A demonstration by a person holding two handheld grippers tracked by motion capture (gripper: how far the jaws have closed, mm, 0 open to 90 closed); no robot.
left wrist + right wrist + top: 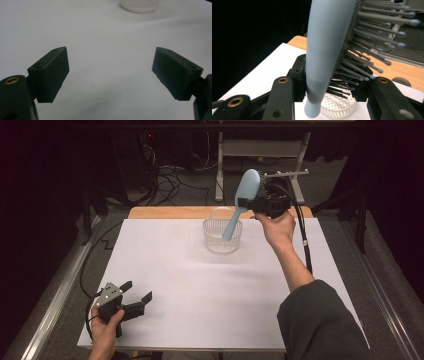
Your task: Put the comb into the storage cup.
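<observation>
The right hand-held gripper (260, 200) pinches the light, stiff plastic hairbrush (241, 200) at its bristled head, handle dipping into the clear basket (222, 242); a neck grip would likely slip less.

Pale blue hairbrush (243, 199), grey ball-tipped bristles, held tilted, head at 1 o'clock, handle end dipping at 7 o'clock into clear perforated basket (222, 241), far centre of worktop

Hairbrush (242, 200) above basket (222, 236) — basket on table (200, 285), far centre.
</observation>
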